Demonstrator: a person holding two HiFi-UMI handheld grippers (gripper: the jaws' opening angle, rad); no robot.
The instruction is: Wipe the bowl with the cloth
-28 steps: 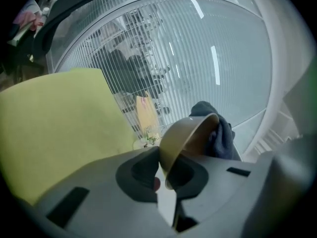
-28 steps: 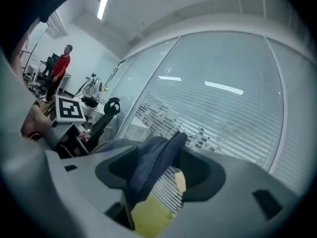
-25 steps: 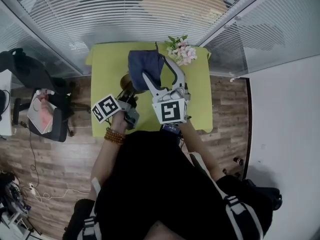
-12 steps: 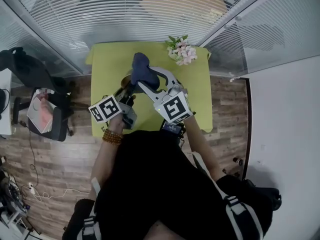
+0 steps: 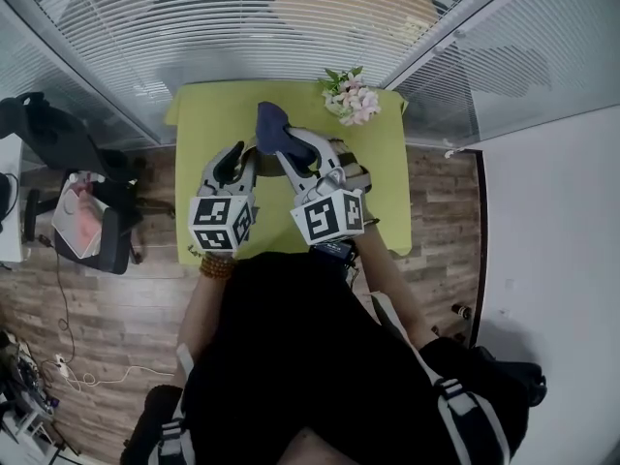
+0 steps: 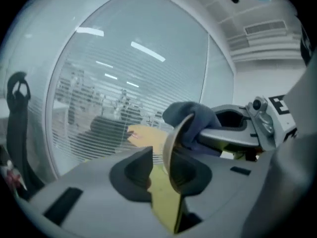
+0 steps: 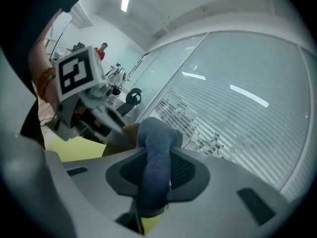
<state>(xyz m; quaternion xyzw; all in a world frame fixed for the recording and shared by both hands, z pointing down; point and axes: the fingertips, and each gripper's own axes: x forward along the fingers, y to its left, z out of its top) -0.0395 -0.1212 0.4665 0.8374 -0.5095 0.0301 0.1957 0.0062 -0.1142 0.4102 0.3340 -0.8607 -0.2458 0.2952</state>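
Over a green table (image 5: 199,124) by glass walls (image 5: 242,27), left tool (image 6: 159,165) opens around the bowl (image 6: 173,135), right tool (image 7: 157,170) closes pinching the cloth (image 7: 156,143).

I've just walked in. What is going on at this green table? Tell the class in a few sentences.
A person stands over the green table with a gripper in each hand. The right gripper is closing its fingers on a bunched blue cloth, which sits at the rim of the bowl. The left gripper has the tilted bowl's rim between its fingers, and they are opening. A bunch of flowers lies at the table's far corner.
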